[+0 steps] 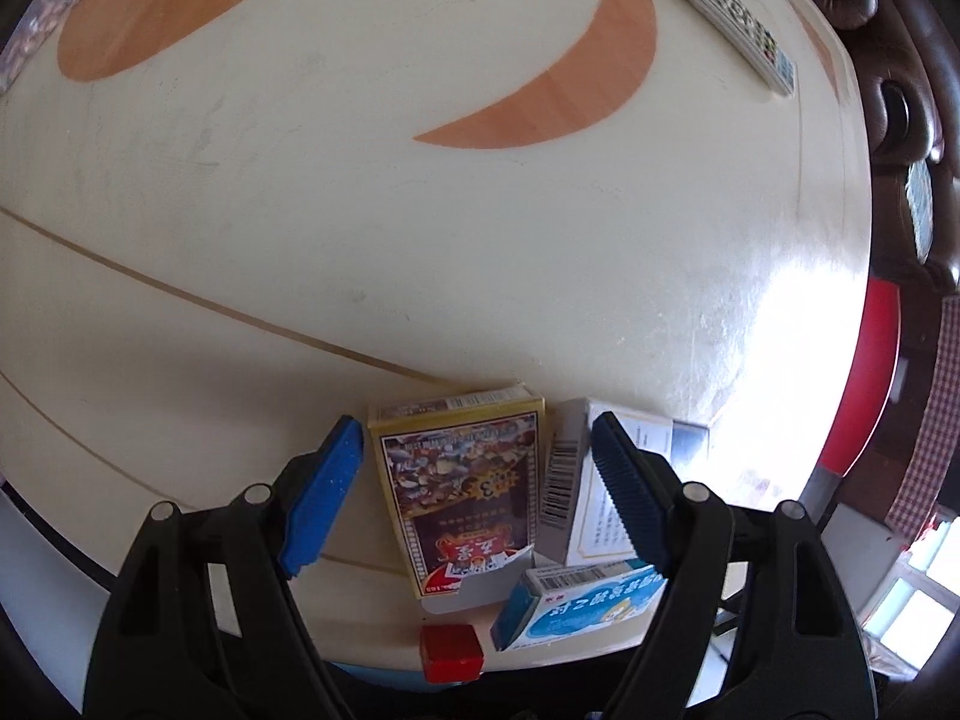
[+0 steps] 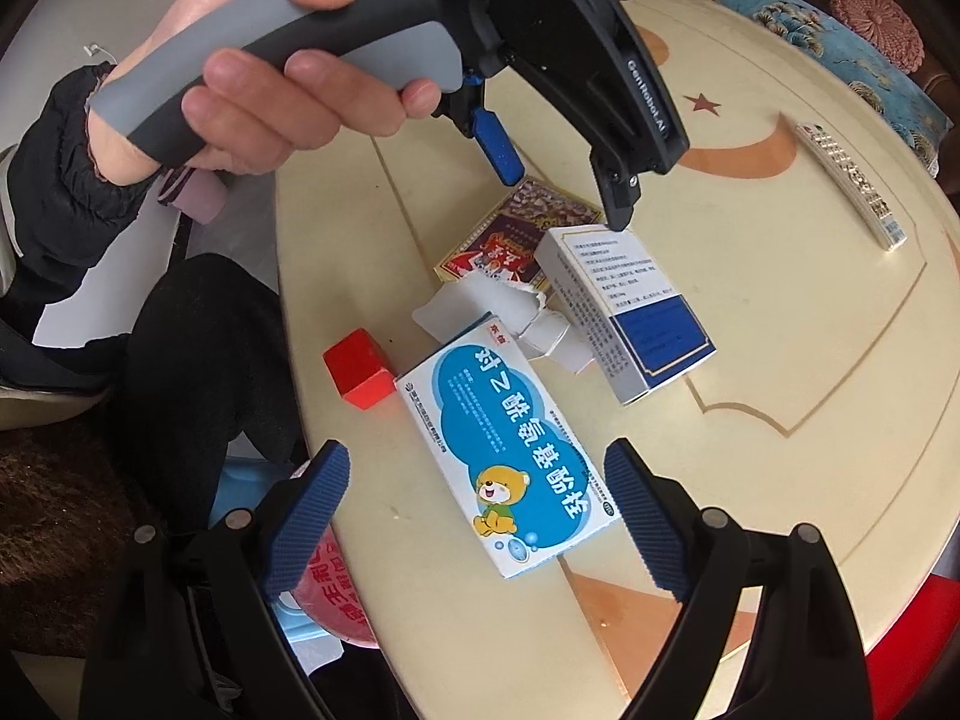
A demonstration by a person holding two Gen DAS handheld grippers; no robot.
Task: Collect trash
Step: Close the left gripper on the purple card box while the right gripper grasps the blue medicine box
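Fingers of both the left gripper (image 1: 477, 486) and right gripper (image 2: 477, 519) spread, pinching nothing; yellow patterned cardboard box (image 1: 465, 492) sits between the left pads, with the white-blue carton (image 1: 606, 498) touching at 3 o'clock, so closing risks snagging both.

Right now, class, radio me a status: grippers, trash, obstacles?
Left gripper open, straddling yellow box. Right gripper open over blue box. White box crowds left's far finger. Red block beside blue box.
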